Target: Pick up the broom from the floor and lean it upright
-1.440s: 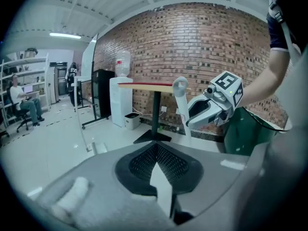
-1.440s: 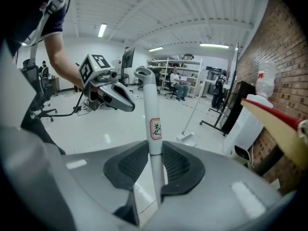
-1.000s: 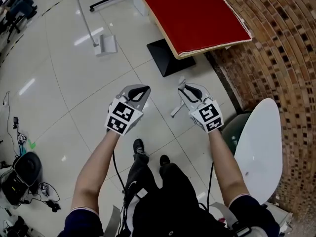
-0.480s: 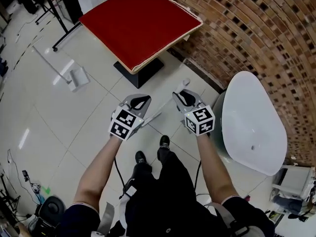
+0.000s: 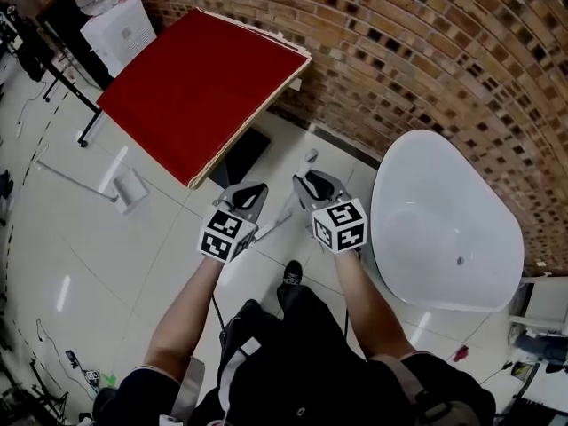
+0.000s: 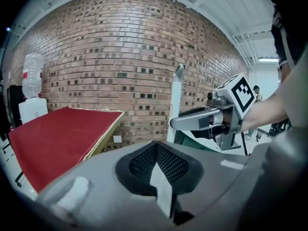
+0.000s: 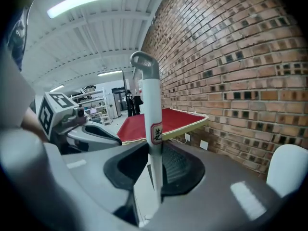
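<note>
Right claw (image 7: 155, 165) pinching white broom handle (image 7: 150, 114) below grey hang loop (image 7: 143, 60). Handle raised, tip toward brick wall (image 5: 426, 51).
Left claw (image 6: 159, 165) pressed on white strip, judged to be lower handle; second hold steadies long pole.
Wall close ahead, likely leaning spot.
Bristle end not in view; contact with floor (image 5: 106, 264) unconfirmed.

Bright, even light is cast by a ceiling strip light (image 7: 84, 0) and reflected as streaks on the glossy floor (image 5: 133, 264). The brick wall (image 5: 426, 51) is bowed by lens distortion.
</note>
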Tool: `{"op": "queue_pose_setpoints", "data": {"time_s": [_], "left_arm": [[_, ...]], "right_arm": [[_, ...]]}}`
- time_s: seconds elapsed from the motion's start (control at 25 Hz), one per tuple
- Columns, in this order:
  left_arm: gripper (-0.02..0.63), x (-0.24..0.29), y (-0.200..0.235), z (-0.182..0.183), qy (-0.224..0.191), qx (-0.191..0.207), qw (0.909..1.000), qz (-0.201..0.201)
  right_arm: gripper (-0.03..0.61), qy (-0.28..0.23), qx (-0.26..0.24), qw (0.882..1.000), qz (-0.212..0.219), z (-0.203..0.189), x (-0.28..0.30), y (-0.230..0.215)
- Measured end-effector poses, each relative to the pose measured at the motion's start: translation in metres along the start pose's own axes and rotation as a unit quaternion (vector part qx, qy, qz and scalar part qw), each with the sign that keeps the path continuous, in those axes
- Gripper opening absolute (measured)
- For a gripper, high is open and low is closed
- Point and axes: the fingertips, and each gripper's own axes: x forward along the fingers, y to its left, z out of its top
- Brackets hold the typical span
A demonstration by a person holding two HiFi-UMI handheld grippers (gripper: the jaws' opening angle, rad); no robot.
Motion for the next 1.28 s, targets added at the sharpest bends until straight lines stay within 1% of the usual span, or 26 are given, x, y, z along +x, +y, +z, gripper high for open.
{"op": "queue_pose_setpoints", "data": {"time_s": [0.16,0.32,0.44,0.64,0.76,0.88,0.96,1.08,1.16,1.28], "left_arm": [[0.002,0.037,0.005,0.035,-0.012,0.009,0.9998,-0.01],[0.0,0.076,0.008,0.063,-0.019,0.027,0.9987,-0.038],[0.0,0.107,0.013,0.082,-0.021,0.028,0.9973,-0.064],[0.001,0.158,0.011,0.108,-0.024,0.026,0.9903,-0.134],[0.001,0.183,0.015,0.12,-0.028,0.024,0.9857,-0.165],[0.001,0.204,0.018,0.128,-0.023,0.025,0.9814,-0.189],[0.0,0.217,0.019,0.131,-0.016,0.027,0.9794,-0.199],[0.001,0.234,0.018,0.131,-0.002,0.029,0.9778,-0.207],[0.001,0.247,0.02,0.13,0.009,0.032,0.9782,-0.205],[0.0,0.268,0.026,0.131,0.024,0.029,0.981,-0.19]], "right_arm": [[0.089,-0.004,0.003,1.0,-0.026,0.021,0.004,-0.05],[0.089,-0.006,0.013,0.998,-0.063,0.033,0.005,-0.099],[0.089,-0.006,0.022,0.994,-0.102,0.044,0.008,-0.137],[0.089,0.005,0.047,0.984,-0.174,0.051,0.008,-0.194],[0.089,0.018,0.063,0.975,-0.213,0.05,0.009,-0.223],[0.089,0.027,0.084,0.965,-0.247,0.046,0.008,-0.252],[0.089,0.032,0.101,0.958,-0.266,0.04,0.007,-0.272],[0.089,0.042,0.12,0.951,-0.282,0.029,0.01,-0.3],[0.089,0.045,0.13,0.947,-0.29,0.023,0.013,-0.319],[0.089,0.048,0.139,0.942,-0.3,0.018,0.02,-0.351]]}}
